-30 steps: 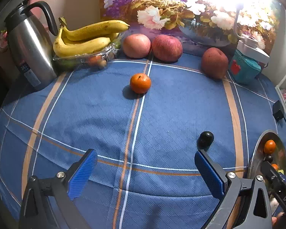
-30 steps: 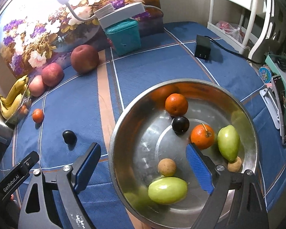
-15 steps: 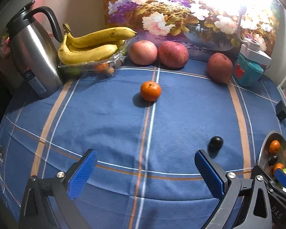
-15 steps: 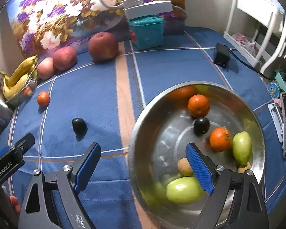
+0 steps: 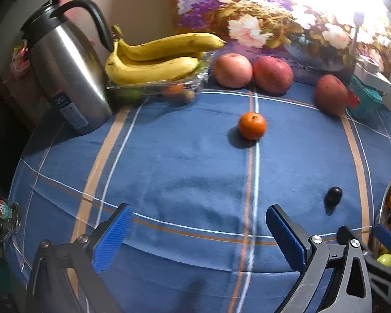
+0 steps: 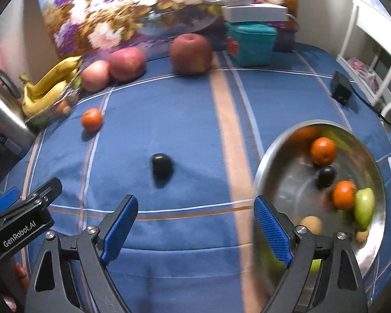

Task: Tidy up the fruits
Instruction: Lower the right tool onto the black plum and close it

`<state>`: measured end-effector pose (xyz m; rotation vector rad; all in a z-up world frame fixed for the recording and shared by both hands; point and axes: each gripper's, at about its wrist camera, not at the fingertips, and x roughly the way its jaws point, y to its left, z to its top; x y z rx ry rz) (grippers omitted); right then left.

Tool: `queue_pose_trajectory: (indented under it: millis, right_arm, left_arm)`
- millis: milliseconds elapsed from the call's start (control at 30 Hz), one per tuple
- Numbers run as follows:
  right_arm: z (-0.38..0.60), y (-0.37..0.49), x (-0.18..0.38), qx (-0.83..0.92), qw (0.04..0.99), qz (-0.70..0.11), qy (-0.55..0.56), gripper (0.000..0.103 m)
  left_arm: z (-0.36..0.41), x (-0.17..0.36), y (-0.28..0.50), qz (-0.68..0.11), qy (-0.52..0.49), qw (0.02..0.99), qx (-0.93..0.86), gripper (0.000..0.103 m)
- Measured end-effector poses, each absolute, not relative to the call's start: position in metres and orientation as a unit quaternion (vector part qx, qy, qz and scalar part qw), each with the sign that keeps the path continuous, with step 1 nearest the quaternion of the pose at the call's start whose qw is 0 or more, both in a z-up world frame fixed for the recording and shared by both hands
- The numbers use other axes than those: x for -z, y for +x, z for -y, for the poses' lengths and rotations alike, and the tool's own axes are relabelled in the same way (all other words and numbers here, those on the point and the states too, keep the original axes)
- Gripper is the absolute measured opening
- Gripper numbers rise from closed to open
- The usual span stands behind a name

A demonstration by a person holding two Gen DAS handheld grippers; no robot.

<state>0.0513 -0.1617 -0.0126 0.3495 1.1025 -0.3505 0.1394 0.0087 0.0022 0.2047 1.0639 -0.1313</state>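
A small black fruit [image 6: 161, 164] lies on the blue cloth, straight ahead of my open right gripper [image 6: 195, 224] and apart from it. To its right stands a steel bowl [image 6: 263, 167] holding oranges, a dark fruit, green fruits and small brown ones. An orange [image 5: 252, 125] sits alone mid-table, well ahead of my open left gripper [image 5: 199, 237], which holds nothing. In the left wrist view the black fruit [image 5: 333, 195] lies right of that gripper. Three apples [image 5: 272, 74] line the back. Bananas [image 5: 153, 61] rest on a clear tray.
A steel kettle [image 5: 65, 78] stands at the back left. A teal box [image 6: 251, 43] with a white lamp sits at the back, in front of a flower painting. A black adapter [image 6: 340, 91] with its cable lies at the right. A white rack stands beyond the table's right edge.
The right gripper has swung left, off the bowl, and now faces the black fruit. The left gripper's view has shifted left and nearer the table. Both stay open.
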Motion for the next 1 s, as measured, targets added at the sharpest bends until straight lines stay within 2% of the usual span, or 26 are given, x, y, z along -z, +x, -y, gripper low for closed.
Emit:
queue_pose_trajectory:
  millis: [400, 867, 933, 1000]
  right_arm:
    - [0.122, 0.08, 0.009, 0.113, 0.835, -0.514, 0.163, 0.091]
    - [0.165, 0.081, 0.021, 0.157, 0.822, -0.506, 0.207, 0.091]
    - [0.167, 0.081, 0.025, 0.157, 0.82, -0.508, 0.21, 0.088]
    - [0.169, 0.082, 0.028, 0.159, 0.819, -0.51, 0.21, 0.08]
  left_arm:
    - [-0.044, -0.016, 0.157, -0.509, 0.035, 0.858, 0.066, 0.103]
    - [-0.018, 0.001, 0.166, -0.522, 0.049, 0.847, 0.089, 0.103]
    - [-0.016, 0.004, 0.167, -0.525, 0.045, 0.845, 0.09, 0.103]
    - [-0.015, 0.008, 0.168, -0.527, 0.036, 0.843, 0.098, 0.103]
